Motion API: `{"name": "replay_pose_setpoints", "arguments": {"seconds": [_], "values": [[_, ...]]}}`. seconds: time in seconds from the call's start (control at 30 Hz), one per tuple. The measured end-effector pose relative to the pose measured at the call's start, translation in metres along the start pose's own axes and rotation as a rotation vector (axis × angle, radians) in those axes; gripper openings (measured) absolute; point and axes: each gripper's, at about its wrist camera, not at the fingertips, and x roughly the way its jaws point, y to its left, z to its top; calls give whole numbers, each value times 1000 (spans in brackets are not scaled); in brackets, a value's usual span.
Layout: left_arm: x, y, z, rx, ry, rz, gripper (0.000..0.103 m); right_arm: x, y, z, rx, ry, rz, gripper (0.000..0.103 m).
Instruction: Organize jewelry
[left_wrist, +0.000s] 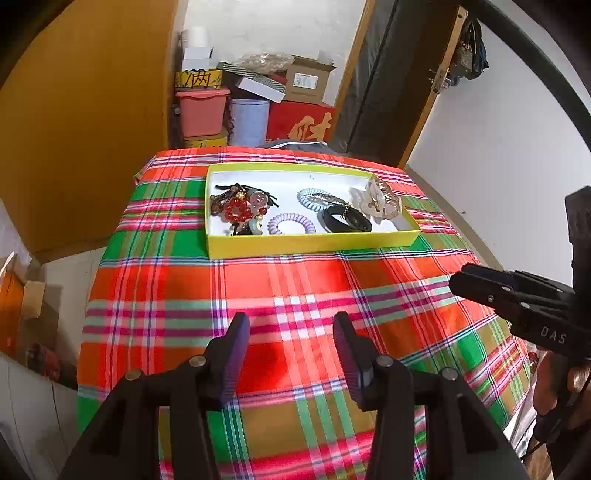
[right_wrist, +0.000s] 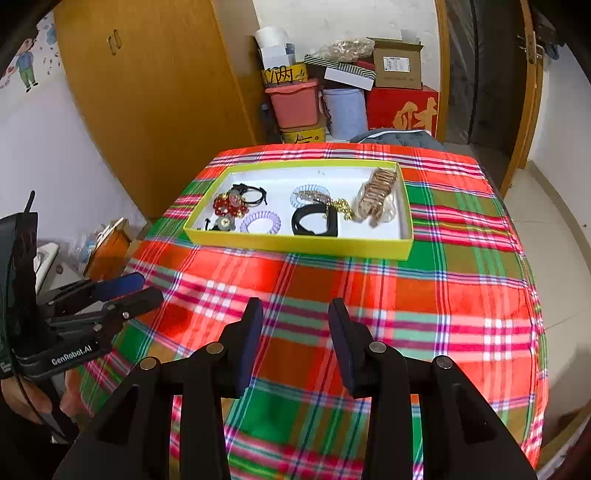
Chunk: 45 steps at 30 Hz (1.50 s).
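Note:
A yellow box (left_wrist: 310, 244) (right_wrist: 295, 243) with a white floor lies toward the far end of the plaid tablecloth. Inside lie a red bead bracelet (left_wrist: 238, 210) (right_wrist: 226, 206), a lilac coil hair tie (left_wrist: 291, 224) (right_wrist: 260, 221), a pale blue coil tie (left_wrist: 314, 197) (right_wrist: 308, 194), a black band (left_wrist: 347, 218) (right_wrist: 314, 220) and a gold bracelet in clear wrap (left_wrist: 382, 199) (right_wrist: 375, 199). My left gripper (left_wrist: 291, 325) hangs open over bare cloth, well short of the box, nothing between its fingers. My right gripper (right_wrist: 295, 310) is likewise open and empty.
The plaid cloth (left_wrist: 295, 295) (right_wrist: 406, 314) covers a small table. Behind it stand stacked boxes, a pink bin (left_wrist: 201, 112) (right_wrist: 295, 103) and a lilac bucket (right_wrist: 345, 110). A wooden wardrobe (right_wrist: 147, 92) is left, a doorway right. Each gripper shows at the other view's edge.

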Motion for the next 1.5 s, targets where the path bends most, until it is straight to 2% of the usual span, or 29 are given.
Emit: {"name": "replay_pose_setpoints", "arguments": {"seconds": [0.3, 0.5, 0.67, 0.83, 1.5], "values": [[-20, -6, -15, -5, -7, 22, 47, -22, 6, -24, -4, -7, -38, 38], [-19, -7, -19, -15, 11, 10, 47, -23, 12, -32, -26, -6, -66, 38], [-12, -5, -19, -19, 20, 17, 47, -18, 11, -33, -27, -1, -76, 38], [-5, -7, -20, -8, 33, 56, 47, -11, 11, -33, -33, 12, -90, 38], [-1, -3, -21, -38, 46, 38, 47, -7, 14, -33, -44, 23, -83, 38]]}}
